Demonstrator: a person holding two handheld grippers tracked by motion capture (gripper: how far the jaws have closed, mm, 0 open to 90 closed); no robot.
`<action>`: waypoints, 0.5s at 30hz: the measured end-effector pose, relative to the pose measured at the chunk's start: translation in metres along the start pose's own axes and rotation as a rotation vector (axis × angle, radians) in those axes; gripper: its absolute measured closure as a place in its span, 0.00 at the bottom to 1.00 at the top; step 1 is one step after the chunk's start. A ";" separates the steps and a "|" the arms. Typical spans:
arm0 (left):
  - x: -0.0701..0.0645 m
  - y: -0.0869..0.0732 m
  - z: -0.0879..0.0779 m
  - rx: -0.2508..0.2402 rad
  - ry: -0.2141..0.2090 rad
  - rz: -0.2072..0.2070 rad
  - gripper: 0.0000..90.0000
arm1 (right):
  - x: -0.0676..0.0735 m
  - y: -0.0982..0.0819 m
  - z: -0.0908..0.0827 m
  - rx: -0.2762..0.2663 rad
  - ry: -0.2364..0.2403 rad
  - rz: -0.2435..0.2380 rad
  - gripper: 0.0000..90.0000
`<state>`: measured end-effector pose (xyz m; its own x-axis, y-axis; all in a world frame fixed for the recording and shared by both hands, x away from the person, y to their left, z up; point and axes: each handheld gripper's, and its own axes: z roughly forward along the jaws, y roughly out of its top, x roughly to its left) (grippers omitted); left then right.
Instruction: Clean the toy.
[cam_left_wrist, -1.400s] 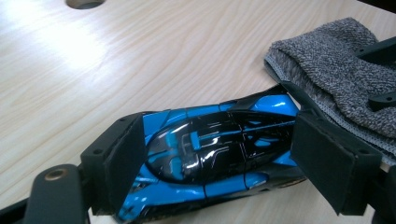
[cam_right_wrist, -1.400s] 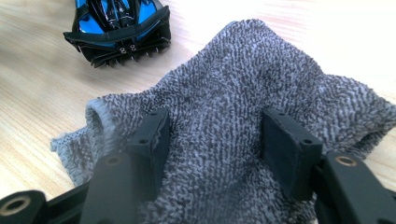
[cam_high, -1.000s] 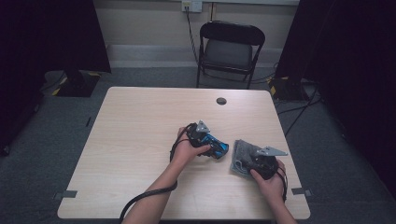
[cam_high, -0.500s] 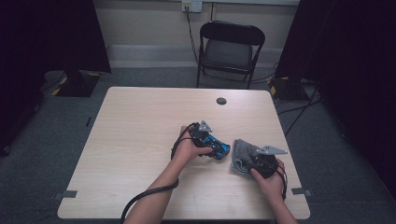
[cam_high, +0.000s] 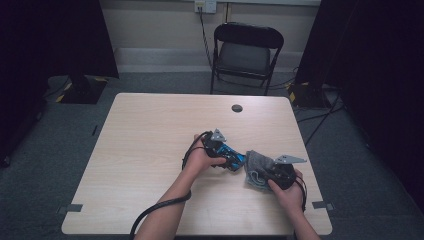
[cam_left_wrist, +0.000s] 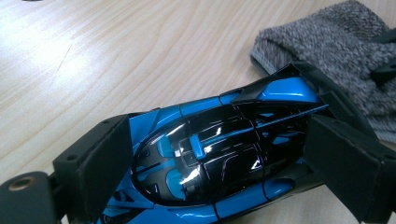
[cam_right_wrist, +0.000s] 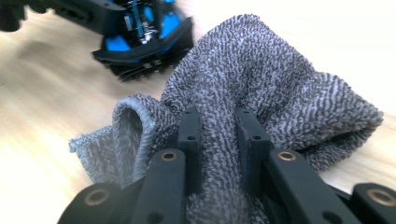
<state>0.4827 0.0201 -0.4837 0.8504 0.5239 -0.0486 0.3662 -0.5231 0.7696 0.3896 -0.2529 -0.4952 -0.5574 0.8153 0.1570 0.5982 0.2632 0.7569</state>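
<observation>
Grey towel (cam_high: 257, 170) bunched near table's (cam_high: 150, 150) right front edge, right gripper (cam_right_wrist: 218, 140) jaws just closed, pinching a fold of it. Left gripper (cam_left_wrist: 224, 163) clamps blue-black toy car (cam_left_wrist: 210, 163) across its body, car's end probably touching the towel, hard to tell

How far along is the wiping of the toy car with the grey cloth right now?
Both pickups look done: the left gripper is clamped on the blue and black toy car, and the right gripper, whose jaws have just been closing, pinches a bunched fold of the grey cloth. In hand: cloth and car sit side by side on the table. Left: probably the wiping itself.
</observation>
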 end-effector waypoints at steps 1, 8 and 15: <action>0.000 0.000 0.000 0.003 0.001 0.000 0.09 | 0.001 0.000 0.000 0.004 0.006 -0.002 0.83; 0.000 0.001 0.000 0.005 0.001 0.003 0.09 | 0.009 0.002 0.001 0.028 0.047 -0.024 0.84; 0.000 0.002 0.000 0.011 0.002 0.003 0.09 | 0.018 0.003 0.001 0.059 0.097 -0.030 0.85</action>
<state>0.4830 0.0190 -0.4826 0.8508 0.5236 -0.0449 0.3679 -0.5324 0.7624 0.3818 -0.2372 -0.4911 -0.6269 0.7538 0.1972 0.6117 0.3193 0.7238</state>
